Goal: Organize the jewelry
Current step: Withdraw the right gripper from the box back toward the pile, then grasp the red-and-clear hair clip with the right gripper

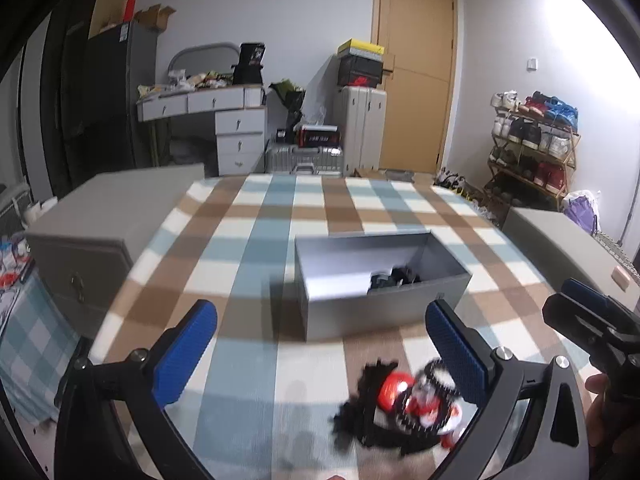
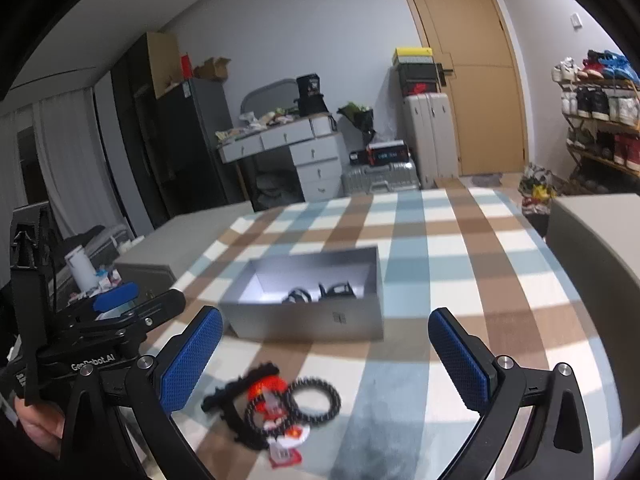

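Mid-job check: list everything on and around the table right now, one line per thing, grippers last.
Tablecloth: one, blue, brown and white check, covers the table.
Open box: one, grey, mid-table; dark pieces inside.
Jewelry pile: one cluster, black and red, near edge in front of the box.
Beaded ring: one, black, right side of the pile.
Cabinets: two, grey, one at each side of the table.
Shoe rack: one, wooden, right wall.
Left hand-held gripper: blue pads, open.
Right hand-held gripper: blue pads, open.
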The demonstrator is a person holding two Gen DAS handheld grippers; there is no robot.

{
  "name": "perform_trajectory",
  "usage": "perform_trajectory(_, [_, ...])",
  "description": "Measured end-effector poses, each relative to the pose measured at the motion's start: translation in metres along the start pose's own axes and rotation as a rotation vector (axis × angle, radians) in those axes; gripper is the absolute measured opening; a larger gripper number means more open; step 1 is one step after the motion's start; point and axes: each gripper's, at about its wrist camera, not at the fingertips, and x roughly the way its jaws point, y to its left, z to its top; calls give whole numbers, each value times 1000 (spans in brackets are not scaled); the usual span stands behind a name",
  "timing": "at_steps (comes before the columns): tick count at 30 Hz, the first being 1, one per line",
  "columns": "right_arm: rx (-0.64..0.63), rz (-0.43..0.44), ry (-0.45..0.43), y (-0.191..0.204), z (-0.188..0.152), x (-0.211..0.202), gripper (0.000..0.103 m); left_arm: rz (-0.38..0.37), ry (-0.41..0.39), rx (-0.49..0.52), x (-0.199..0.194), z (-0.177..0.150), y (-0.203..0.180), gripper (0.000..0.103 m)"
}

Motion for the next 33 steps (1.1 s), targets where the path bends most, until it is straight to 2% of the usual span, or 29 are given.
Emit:
perform_trajectory(6, [-12, 5, 93, 1, -28, 5, 103, 0, 107, -7, 4, -33, 2, 102])
perform_trajectory(12, [-36, 45, 168, 8, -55, 7, 103, -7, 164, -3, 0, -53, 5, 102])
perform_trajectory(15, [-49, 57, 192, 13, -68, 9, 101, -4, 165, -20, -4, -55, 9, 102])
perform_trajectory(17, [-65, 63, 212, 16, -75, 13, 90, -6, 165, -31, -5, -56, 11, 102])
perform_trajectory(20, [-75, 68, 239, 20, -82, 19, 79, -1, 162, -31, -7, -57, 12, 102])
perform_trajectory(24, [-36, 75, 253, 18, -83, 24, 70, -9, 172, -44, -9, -58, 16, 102])
perform_trajectory(26, [-33, 83, 264, 19, -82, 27, 56, -17, 175, -57, -9, -58, 18, 102])
perform_trajectory(30, [-36, 95, 263, 24, -81, 27, 44, -12, 177, -65, -11, -57, 19, 102])
perform_trajectory(33, [-41, 101, 274, 27, -82, 28, 28, -9, 178, -67, -11, -56, 19, 102])
